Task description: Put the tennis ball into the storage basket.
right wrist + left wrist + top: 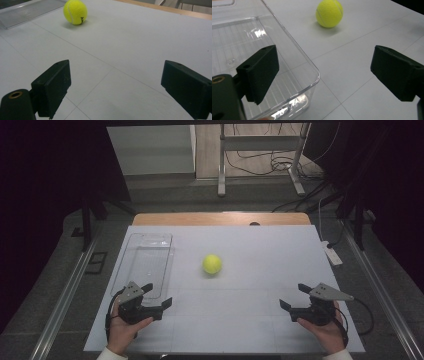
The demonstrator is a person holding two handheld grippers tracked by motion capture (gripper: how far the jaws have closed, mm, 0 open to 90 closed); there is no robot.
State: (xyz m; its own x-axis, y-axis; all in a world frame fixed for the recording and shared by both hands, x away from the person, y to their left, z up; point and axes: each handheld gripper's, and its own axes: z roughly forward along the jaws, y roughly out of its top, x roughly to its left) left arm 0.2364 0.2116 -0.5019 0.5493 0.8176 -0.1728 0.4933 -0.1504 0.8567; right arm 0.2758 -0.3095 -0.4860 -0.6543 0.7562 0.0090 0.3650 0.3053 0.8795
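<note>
On the left of the table (240, 320), seen from the high view, a clear plastic tray (145, 262) lies lengthwise, its near corner just beside the left tongs (159, 296). A hand (122, 330) grips those tongs at about eight o'clock from the table's middle; the jaws stand released, wide apart, with nothing between them. From the left gripper view, one jaw hangs over the tray's rounded corner (312, 75) and the other over bare table. At the centre, a yellow tennis ball (212, 264) rests alone on the white surface, near the tray's right side but apart from it, and well apart from both tongs. At about four o'clock, the right tongs (294, 296) are also released, jaws spread and empty, held low by the other hand (325, 330). Their own view puts the ball (75, 12) at eleven o'clock, far ahead.
</note>
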